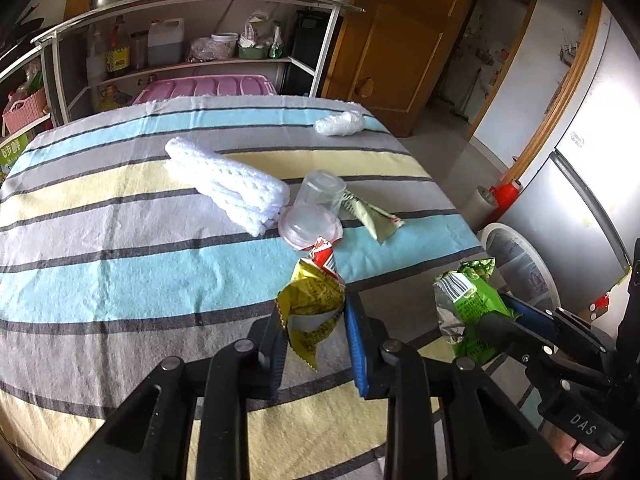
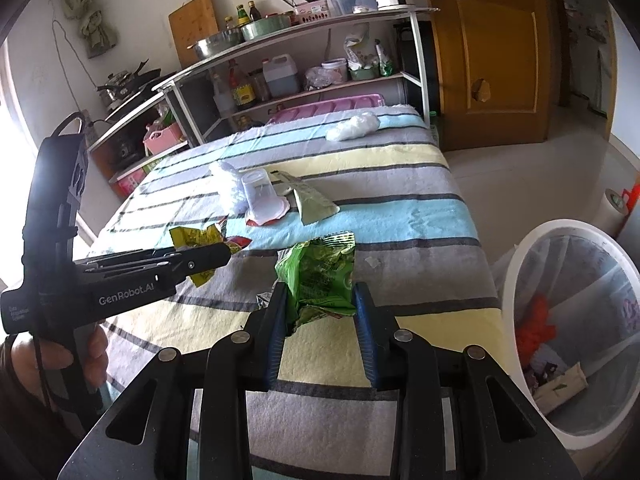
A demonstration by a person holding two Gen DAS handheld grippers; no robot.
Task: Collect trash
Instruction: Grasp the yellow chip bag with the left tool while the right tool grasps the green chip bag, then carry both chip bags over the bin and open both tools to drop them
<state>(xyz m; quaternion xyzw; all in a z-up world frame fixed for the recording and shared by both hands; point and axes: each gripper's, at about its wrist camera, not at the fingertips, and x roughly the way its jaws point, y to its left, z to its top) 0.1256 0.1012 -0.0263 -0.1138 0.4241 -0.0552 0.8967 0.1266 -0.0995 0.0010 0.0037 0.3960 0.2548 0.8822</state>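
A crumpled yellow snack wrapper (image 1: 316, 292) with a red end stands between the pads of my left gripper (image 1: 312, 314), which is shut on it just above the striped tablecloth (image 1: 120, 240). The right wrist view shows that wrapper (image 2: 192, 237) from the side at the left gripper's tip (image 2: 224, 254). My right gripper (image 2: 320, 308) is shut on a green snack bag (image 2: 320, 268), near the table's right edge. In the left wrist view the same bag (image 1: 468, 304) hangs in the right gripper (image 1: 496, 316).
On the cloth lie a clear plastic cup (image 1: 320, 192), a pinkish lid (image 1: 308, 226), a pale green wrapper (image 1: 372, 220), a folded white cloth (image 1: 224, 184) and a white plastic wad (image 1: 340, 123). A lined white bin (image 2: 520, 276) stands on the floor, right of the table.
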